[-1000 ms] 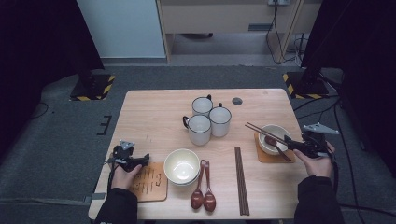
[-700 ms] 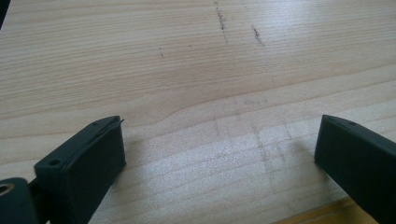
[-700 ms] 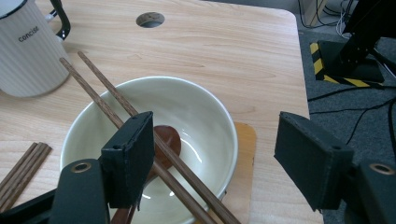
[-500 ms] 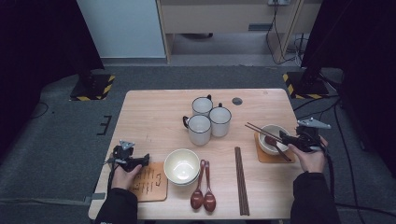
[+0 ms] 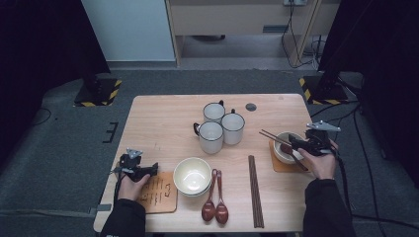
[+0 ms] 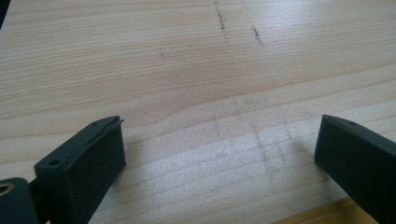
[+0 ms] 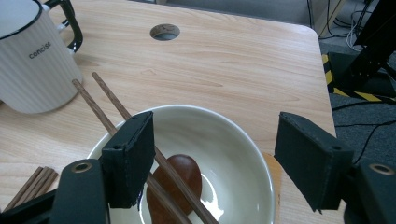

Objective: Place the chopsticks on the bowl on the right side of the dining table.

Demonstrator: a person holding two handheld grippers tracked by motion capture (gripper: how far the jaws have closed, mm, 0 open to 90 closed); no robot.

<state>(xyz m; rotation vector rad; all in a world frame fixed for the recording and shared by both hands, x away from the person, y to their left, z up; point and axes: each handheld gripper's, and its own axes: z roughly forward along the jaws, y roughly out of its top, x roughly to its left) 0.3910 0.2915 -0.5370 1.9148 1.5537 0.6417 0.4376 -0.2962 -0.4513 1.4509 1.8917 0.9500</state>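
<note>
I am holding my right gripper (image 5: 295,144) over the small bowl (image 5: 282,148) at about three o'clock on the table (image 5: 163,118), with its jaws standing wide apart and clamping nothing. In the right gripper view my right gripper (image 7: 215,158) is hovering above the bowl (image 7: 224,140); a brown spoon (image 7: 180,175) is lying inside it, and a pair of chopsticks (image 7: 105,105) is resting across the rim, running from about ten o'clock down past my left-hand jaw. That jaw is sitting right against the chopsticks, though I cannot tell whether it is touching them. The bowl is sitting on an orange coaster (image 5: 276,165).

My left gripper (image 5: 148,170) is resting at about eight o'clock on the table, just beside a wooden coaster with writing (image 5: 158,190). In the left gripper view its jaws are standing wide apart over bare wood (image 6: 196,84), gripping nothing.

Near the table's middle a larger bowl (image 5: 191,175) is sitting, with two brown spoons (image 5: 215,207) at its four o'clock and a second pair of chopsticks (image 5: 255,190) farther right. Three white mugs (image 5: 217,126) are clustered at twelve o'clock of that bowl; the nearest mug (image 7: 32,60) is showing the word "concise"
</note>
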